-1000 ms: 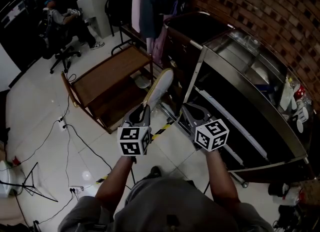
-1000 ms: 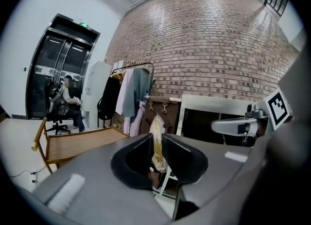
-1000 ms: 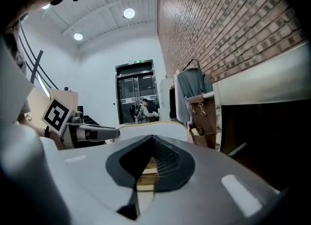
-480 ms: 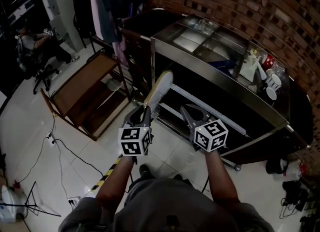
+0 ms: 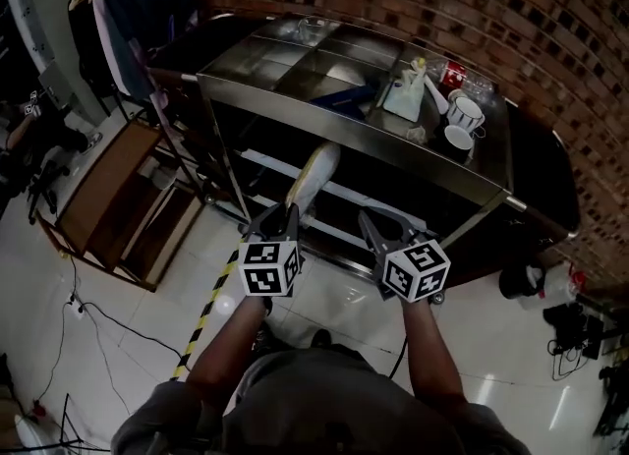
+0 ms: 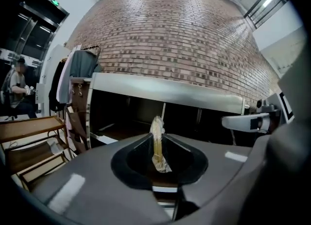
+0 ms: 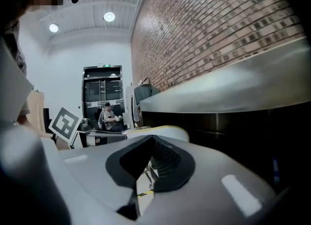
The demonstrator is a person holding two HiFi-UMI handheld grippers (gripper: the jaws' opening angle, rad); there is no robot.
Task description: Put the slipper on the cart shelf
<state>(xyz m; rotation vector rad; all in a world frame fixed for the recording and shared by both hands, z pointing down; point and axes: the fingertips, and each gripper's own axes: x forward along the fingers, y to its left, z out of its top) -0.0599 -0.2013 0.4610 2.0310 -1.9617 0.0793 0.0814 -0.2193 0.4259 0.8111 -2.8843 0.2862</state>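
A pale slipper (image 5: 313, 176) with a yellowish edge sticks out forward from my left gripper (image 5: 286, 215), which is shut on its heel end. In the left gripper view the slipper (image 6: 157, 144) stands edge-on, pinched between the jaws. It hangs in front of the steel cart (image 5: 295, 109), level with the dark open shelves (image 5: 344, 199) under its top. My right gripper (image 5: 372, 223) is beside it to the right, jaws together with nothing in them. From the right gripper view the slipper (image 7: 167, 131) shows just beyond the jaws.
The cart's top holds white cups (image 5: 460, 124), a pale box (image 5: 405, 99) and a red can (image 5: 450, 74). A wooden rack (image 5: 113, 198) stands at the left with hanging clothes (image 5: 128, 11) behind it. Yellow-black tape (image 5: 209, 304) and cables (image 5: 88, 315) lie on the floor. A brick wall (image 5: 511, 11) is behind.
The view has swung right from the wooden rack to face the steel cart. Both grippers keep their places in the picture, the left one still holding the slipper.
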